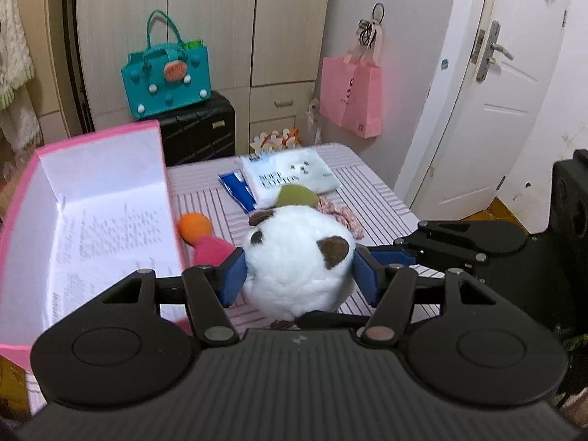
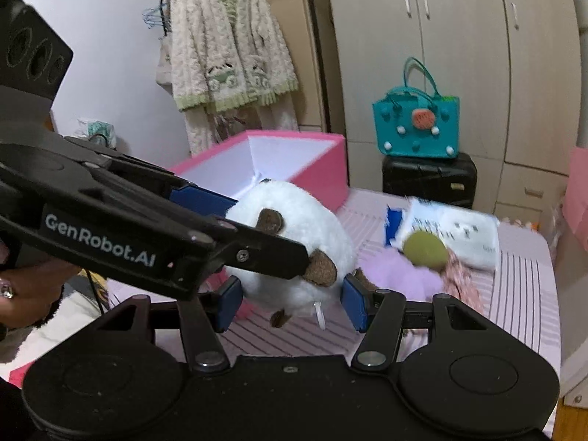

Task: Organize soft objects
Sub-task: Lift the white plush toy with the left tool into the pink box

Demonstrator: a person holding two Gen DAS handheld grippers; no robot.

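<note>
A white plush toy with brown ears (image 1: 299, 257) sits between the blue pads of my left gripper (image 1: 299, 275), which is shut on it above the striped table. In the right wrist view the same plush (image 2: 294, 235) is held by the left gripper, whose black fingers (image 2: 220, 235) cross from the left. My right gripper (image 2: 292, 303) is open just below and in front of the plush, its pads beside it. An open pink box (image 1: 92, 220) with a white inside stands at the left; it also shows in the right wrist view (image 2: 305, 169).
On the striped table (image 1: 371, 191) lie an orange and pink soft toy (image 1: 200, 235), a green ball (image 1: 296, 195), a white cotton-pad pack (image 1: 290, 176), a blue packet (image 1: 235, 187) and a pink patterned cloth (image 1: 341, 217). A black suitcase (image 1: 200, 128) with a teal bag (image 1: 169, 77) stands behind.
</note>
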